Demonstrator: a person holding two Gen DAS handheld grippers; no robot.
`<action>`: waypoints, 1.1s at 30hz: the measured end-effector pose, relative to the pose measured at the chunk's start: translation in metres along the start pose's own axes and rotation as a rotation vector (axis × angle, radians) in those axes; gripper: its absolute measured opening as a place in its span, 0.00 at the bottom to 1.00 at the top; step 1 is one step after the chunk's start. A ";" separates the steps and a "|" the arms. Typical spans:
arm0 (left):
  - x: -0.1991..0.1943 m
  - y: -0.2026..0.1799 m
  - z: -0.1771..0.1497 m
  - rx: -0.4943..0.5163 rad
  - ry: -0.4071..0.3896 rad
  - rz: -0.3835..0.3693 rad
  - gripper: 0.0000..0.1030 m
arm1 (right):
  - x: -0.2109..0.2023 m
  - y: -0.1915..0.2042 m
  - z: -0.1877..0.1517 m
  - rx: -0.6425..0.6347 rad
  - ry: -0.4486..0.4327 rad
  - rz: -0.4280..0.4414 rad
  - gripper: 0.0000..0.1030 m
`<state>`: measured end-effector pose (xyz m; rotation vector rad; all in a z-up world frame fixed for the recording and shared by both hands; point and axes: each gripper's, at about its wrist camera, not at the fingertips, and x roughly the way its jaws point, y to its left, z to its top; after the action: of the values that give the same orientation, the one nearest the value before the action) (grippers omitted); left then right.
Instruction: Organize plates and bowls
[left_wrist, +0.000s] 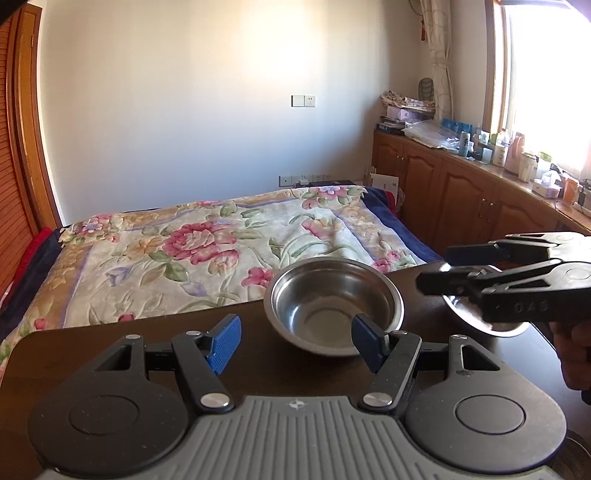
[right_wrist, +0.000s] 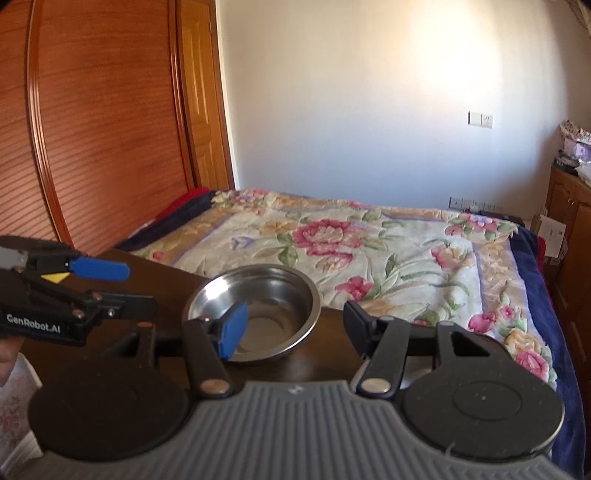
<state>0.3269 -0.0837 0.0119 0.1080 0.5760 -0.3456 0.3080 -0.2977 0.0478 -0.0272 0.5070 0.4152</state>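
On the dark table (left_wrist: 110, 354) beside the bed (left_wrist: 207, 251), both the left gripper (left_wrist: 295, 343) and right gripper (right_wrist: 291, 328) stood open, unladen; one steel bowl (left_wrist: 334, 304) sat just ahead of each, so a rim grasp likely came next.

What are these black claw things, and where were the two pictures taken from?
A person holds a hand-held clamp in each hand, and each clamp carries a camera that looks out along its two fingers. One picture comes from the left gripper, the other from the right gripper, and each camera also catches the other clamp from the side. Both are open and hold nothing.

On the dark table stands an empty steel bowl. A second shiny dish lies partly hidden under the right clamp. Behind the table is a bed with a flowered blanket.
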 end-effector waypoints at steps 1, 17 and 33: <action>0.004 0.000 0.001 0.000 0.005 -0.001 0.67 | 0.005 -0.001 0.000 0.005 0.013 0.002 0.57; 0.051 0.006 0.002 -0.029 0.081 -0.029 0.58 | 0.044 -0.007 0.002 0.061 0.130 0.052 0.48; 0.063 0.020 -0.003 -0.109 0.158 -0.052 0.27 | 0.045 -0.011 -0.003 0.168 0.173 0.113 0.21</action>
<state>0.3816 -0.0828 -0.0251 0.0150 0.7536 -0.3579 0.3467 -0.2915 0.0226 0.1294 0.7154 0.4819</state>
